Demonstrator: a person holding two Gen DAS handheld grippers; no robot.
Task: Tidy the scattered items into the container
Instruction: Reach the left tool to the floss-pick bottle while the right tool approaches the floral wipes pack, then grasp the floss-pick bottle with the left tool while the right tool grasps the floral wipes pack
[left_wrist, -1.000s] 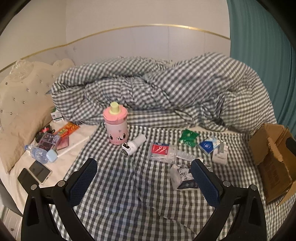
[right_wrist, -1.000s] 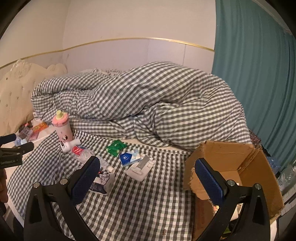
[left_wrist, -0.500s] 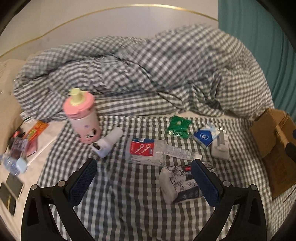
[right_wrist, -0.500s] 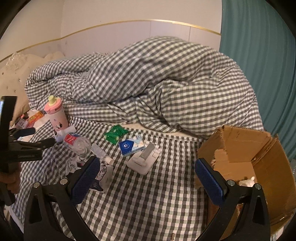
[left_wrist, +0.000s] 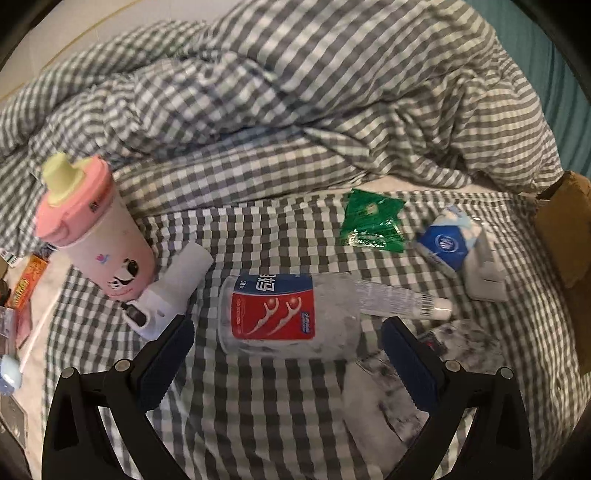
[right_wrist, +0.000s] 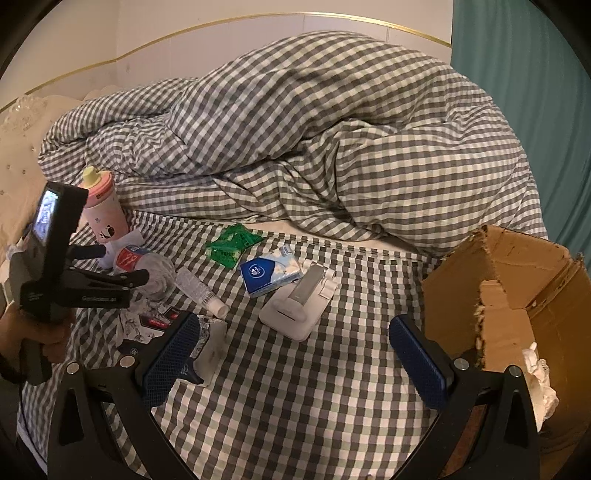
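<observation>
Step in hand: approach to first pick. Left gripper (left_wrist: 284, 343), jaws wide apart, empty, hovers just short of the floss-pick jar (left_wrist: 288, 314), which lies on its side on the checked sheet (left_wrist: 258, 406) beside the pink cup (left_wrist: 96, 236). Right gripper (right_wrist: 295, 354), jaws apart, empty, hangs near the cardboard box (right_wrist: 517, 295). Next move, by judgement: straddle the jar, close, carry it to the box.

On your bed (right_wrist: 295, 406), the floss tub (left_wrist: 288, 314) lies between the cup (left_wrist: 99, 236) at left and the box (right_wrist: 517, 295) at right, the duvet (right_wrist: 314, 140) behind.
</observation>
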